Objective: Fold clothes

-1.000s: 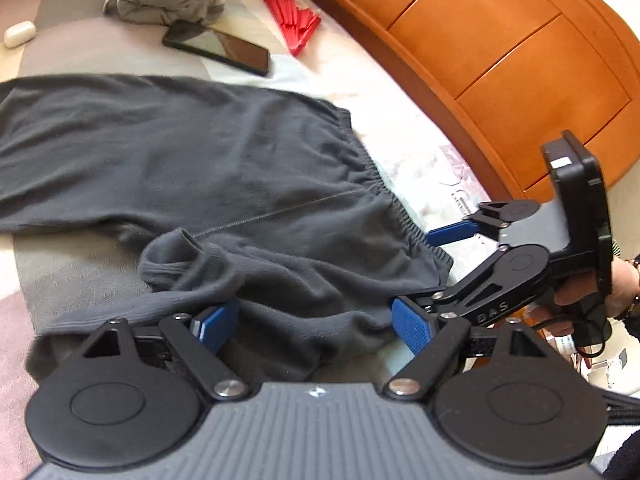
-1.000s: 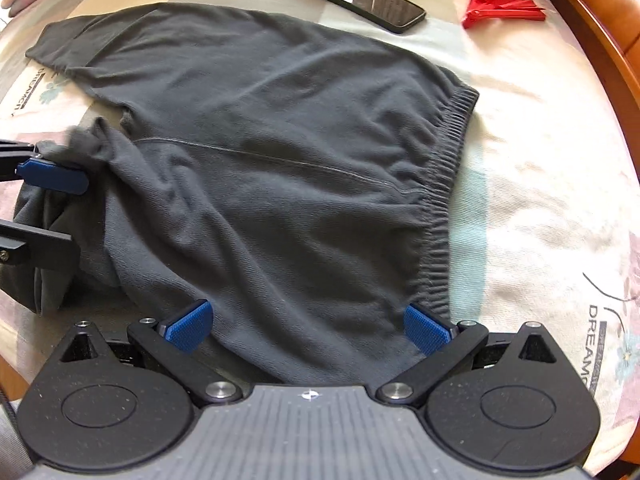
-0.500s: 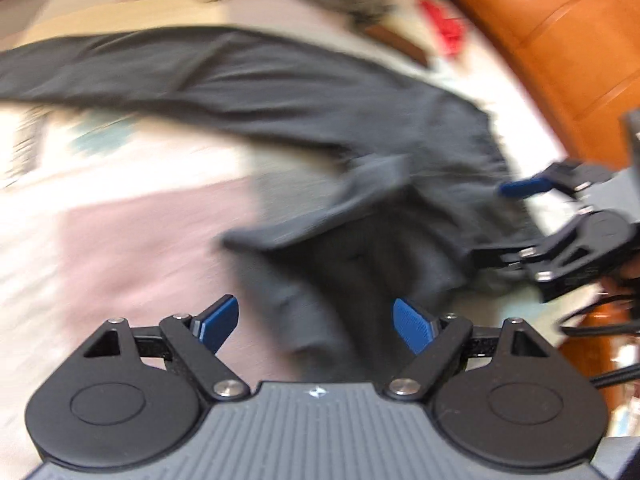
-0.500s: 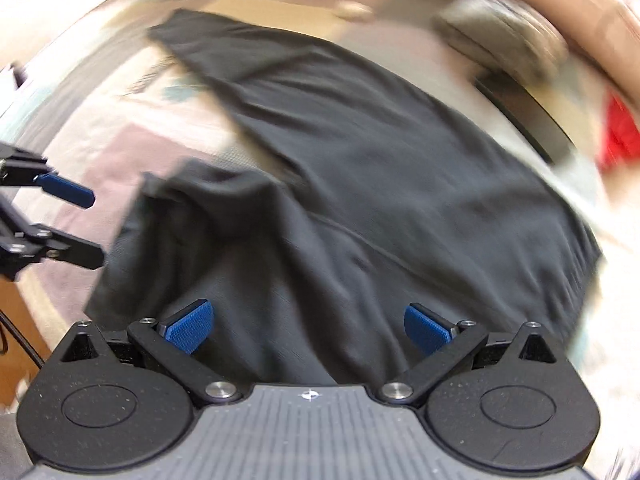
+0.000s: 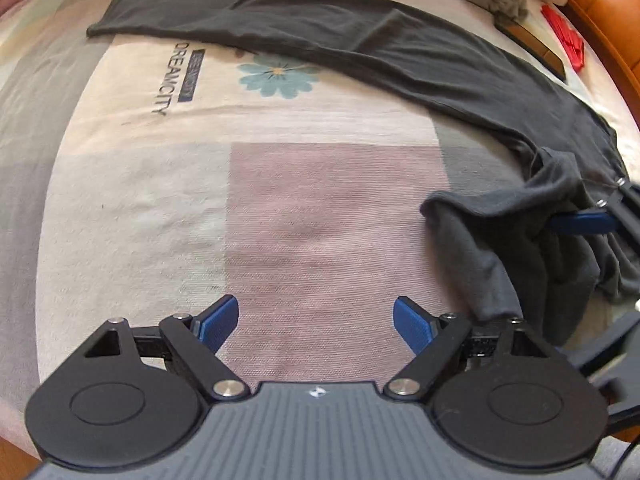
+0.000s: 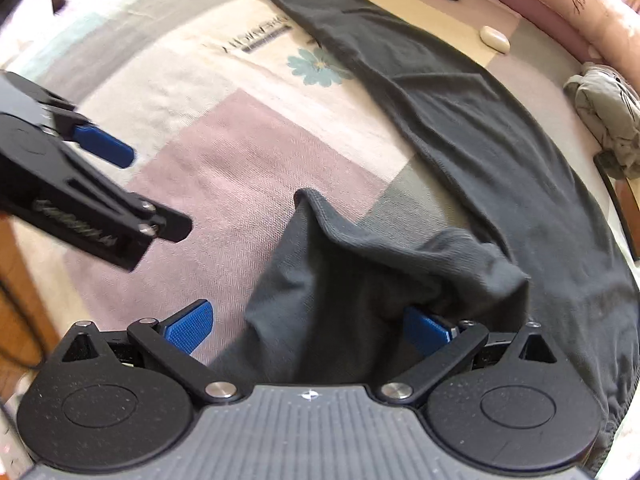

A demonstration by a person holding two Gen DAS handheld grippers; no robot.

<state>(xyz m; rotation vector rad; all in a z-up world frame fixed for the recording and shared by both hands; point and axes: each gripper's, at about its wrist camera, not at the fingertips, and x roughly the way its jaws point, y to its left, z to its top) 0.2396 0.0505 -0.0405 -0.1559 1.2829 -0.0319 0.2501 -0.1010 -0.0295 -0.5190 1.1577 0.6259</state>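
Charcoal sweatpants [image 6: 500, 168] lie half-straightened; our left gripper [image 5: 316, 320] and right gripper [image 6: 308, 326] gape wide, next pinching the bunched near leg [image 6: 360, 280].

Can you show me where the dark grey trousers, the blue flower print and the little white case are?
dark grey trousers [image 5: 420, 56], left wrist view, middle of the flat leg
blue flower print [image 5: 278, 76], left wrist view, flower's centre
white case [image 6: 495, 39], right wrist view, its top

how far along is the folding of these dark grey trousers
Barely begun. Done: one leg of the dark grey trousers lies stretched flat across the bedspread. In hand: nothing; the left gripper hangs open over bare bedspread, the right gripper open around the bunched other leg. Left: straighten that leg, then every fold.
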